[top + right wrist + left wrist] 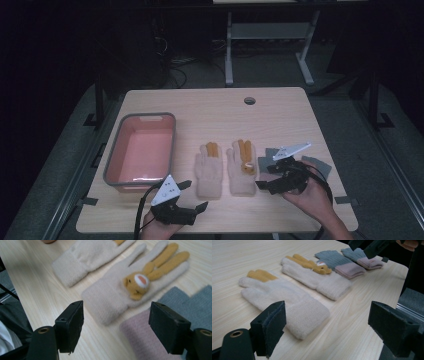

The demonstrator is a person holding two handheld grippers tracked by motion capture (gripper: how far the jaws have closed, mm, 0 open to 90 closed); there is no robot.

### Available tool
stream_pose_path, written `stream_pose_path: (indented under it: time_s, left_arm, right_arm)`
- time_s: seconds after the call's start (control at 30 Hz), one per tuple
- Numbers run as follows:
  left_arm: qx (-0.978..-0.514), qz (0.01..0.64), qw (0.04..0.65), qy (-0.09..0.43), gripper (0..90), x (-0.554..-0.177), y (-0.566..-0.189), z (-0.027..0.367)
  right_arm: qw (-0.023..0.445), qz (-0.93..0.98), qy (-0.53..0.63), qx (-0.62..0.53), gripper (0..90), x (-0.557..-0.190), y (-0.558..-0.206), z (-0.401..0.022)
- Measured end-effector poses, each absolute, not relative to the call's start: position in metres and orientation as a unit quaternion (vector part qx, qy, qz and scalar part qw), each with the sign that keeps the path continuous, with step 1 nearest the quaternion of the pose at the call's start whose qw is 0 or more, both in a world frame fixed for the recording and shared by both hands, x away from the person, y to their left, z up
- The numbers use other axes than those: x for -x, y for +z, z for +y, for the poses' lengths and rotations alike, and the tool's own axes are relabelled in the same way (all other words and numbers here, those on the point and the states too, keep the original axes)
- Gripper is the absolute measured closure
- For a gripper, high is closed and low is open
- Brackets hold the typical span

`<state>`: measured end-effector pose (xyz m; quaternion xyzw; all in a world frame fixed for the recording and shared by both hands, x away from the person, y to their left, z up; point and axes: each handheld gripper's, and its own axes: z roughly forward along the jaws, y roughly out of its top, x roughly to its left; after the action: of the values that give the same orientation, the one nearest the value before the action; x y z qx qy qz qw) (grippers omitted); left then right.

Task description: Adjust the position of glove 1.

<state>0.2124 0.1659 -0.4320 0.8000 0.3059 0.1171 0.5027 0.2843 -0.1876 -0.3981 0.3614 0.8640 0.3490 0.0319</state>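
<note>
- Two cream gloves lie flat, side by side and palm-down, on the light wooden tabletop (210, 102), fingers pointing away from the person
- left cream glove (209, 170) has two mustard-yellow fingers; right cream glove (242, 167) carries a small yellow bunny figure (248, 166) with matching yellow ears
- grey gloves with pink cuffs (348, 261) lie just beside the right cream glove, partly under the right hand-held gripper in the high view
- pink basin with a grey rim (141, 150) sits at the tabletop's left side, apart from the gloves
- left hand-held gripper (192, 195) hovers near the front edge, jaws spread wide, holding nothing
- right hand-held gripper (264, 177) is beside the right cream glove's cuff, jaws wide apart and empty
</note>
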Motion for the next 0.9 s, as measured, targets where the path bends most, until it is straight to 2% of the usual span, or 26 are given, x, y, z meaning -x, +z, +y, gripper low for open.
stream_pose_path:
  time_s: [0.5,0.9]
  left_arm:
    - [-0.805,0.301,0.497,0.121,14.8,-0.216,-0.435,0.164]
    - [-0.807,0.304,0.493,0.118,14.8,-0.218,-0.437,0.164]
  right_arm:
    - [0.027,0.882,0.318,-0.348,29.9,-0.315,-0.395,-0.167]
    - [0.019,0.899,0.279,-0.337,35.6,-0.344,-0.405,-0.143]
